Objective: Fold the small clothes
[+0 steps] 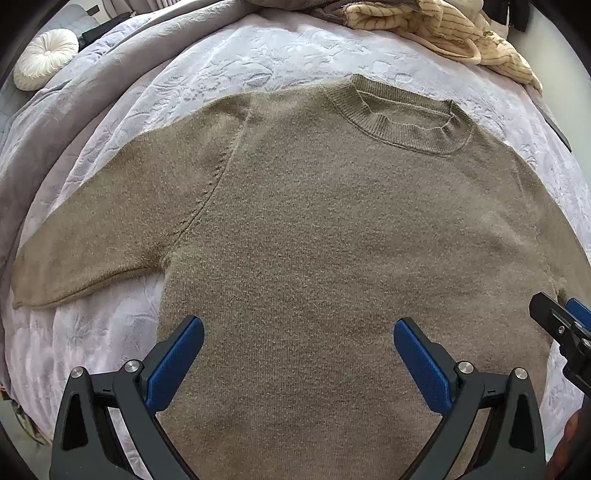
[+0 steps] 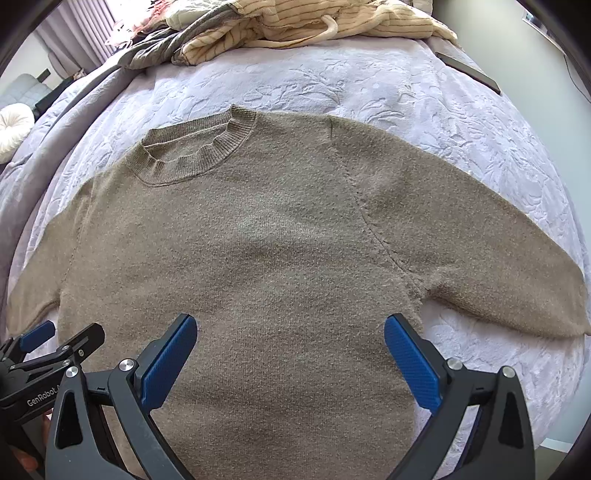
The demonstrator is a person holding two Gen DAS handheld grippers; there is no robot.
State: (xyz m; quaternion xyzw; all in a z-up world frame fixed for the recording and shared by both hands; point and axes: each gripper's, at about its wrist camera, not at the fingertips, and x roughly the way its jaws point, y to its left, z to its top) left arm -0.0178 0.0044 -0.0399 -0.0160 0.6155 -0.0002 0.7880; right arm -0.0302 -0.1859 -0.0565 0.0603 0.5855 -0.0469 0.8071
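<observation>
A taupe knitted sweater (image 1: 314,229) lies flat and face up on the bed, collar (image 1: 402,118) away from me, both short sleeves spread out. It also shows in the right wrist view (image 2: 266,251). My left gripper (image 1: 298,332) is open and empty, hovering above the sweater's lower left body. My right gripper (image 2: 290,328) is open and empty above the lower right body, near the right armpit. Each gripper shows at the edge of the other's view: the right one (image 1: 565,325) and the left one (image 2: 62,343).
The bed has a pale lilac embossed cover (image 1: 258,55). A heap of cream striped clothes (image 2: 314,22) lies at the far end. A dark flat object (image 2: 469,72) lies at the far right edge. A round white cushion (image 1: 46,57) sits far left.
</observation>
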